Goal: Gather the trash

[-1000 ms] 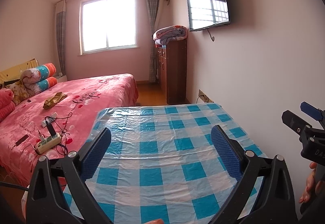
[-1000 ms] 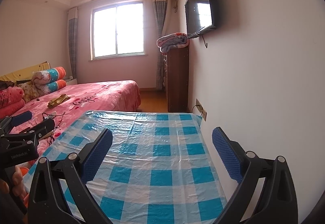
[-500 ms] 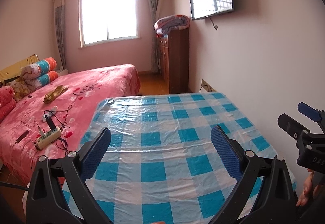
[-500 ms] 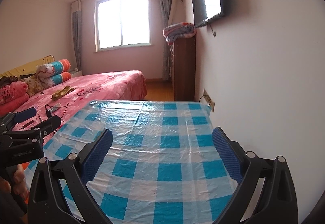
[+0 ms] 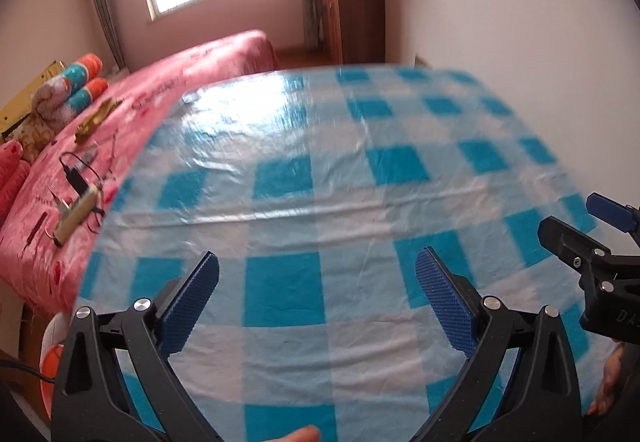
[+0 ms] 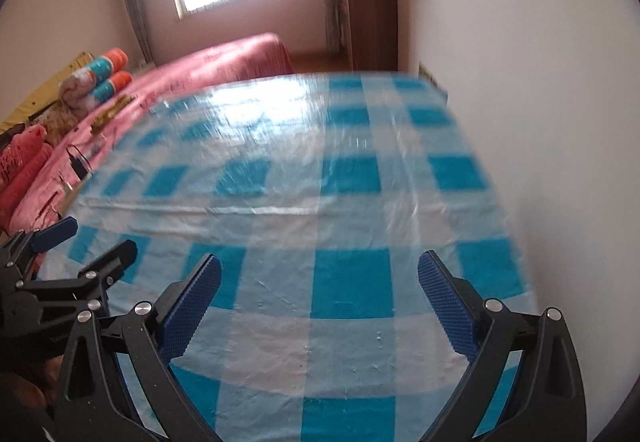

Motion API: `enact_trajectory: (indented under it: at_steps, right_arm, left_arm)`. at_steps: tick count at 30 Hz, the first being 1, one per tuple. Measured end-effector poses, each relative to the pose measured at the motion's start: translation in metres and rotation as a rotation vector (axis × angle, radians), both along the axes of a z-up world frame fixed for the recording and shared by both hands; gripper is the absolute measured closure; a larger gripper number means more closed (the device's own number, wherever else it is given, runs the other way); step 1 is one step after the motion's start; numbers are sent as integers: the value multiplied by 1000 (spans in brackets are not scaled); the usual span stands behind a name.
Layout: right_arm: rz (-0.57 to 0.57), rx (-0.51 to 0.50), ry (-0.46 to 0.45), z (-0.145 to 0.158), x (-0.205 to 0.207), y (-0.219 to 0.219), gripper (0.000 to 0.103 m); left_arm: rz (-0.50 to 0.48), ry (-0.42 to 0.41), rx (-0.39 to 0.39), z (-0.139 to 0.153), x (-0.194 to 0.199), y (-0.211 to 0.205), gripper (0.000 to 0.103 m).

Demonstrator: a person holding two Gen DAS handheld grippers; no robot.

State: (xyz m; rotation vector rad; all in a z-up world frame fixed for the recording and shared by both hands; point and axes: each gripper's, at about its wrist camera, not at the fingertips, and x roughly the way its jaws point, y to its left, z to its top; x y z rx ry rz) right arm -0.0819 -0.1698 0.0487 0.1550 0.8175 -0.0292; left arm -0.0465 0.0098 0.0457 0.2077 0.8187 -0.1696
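Observation:
My left gripper (image 5: 318,296) is open and empty, its blue pads (image 5: 188,300) spread wide over a table with a blue-and-white checked plastic cloth (image 5: 320,169). My right gripper (image 6: 320,298) is also open and empty over the same cloth (image 6: 304,169), nearer the wall. Each gripper shows at the edge of the other's view: the right one in the left wrist view (image 5: 592,242), the left one in the right wrist view (image 6: 76,246). No trash shows on the cloth in either view. Both views are motion-blurred.
A pink bed (image 5: 132,109) lies left of the table, with a power strip and cables (image 5: 76,201), rolled quilts (image 5: 72,93) and a small gold item (image 5: 96,117). A white wall (image 6: 540,101) borders the table's right side. A brown cabinet (image 5: 356,5) stands beyond.
Both cameras have tilted down and moved forward over the table. The cloth now fills most of each view, and the TV and ceiling have left the frame. Both grippers stay open.

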Motion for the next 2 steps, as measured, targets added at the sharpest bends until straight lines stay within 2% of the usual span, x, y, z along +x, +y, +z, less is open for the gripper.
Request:
enact_trajectory:
  at_steps: [2]
  right_arm:
    - [-6,4,55,-16,13,-2,6]
  left_arm:
    - [13,48,15,-15,11,-5,4]
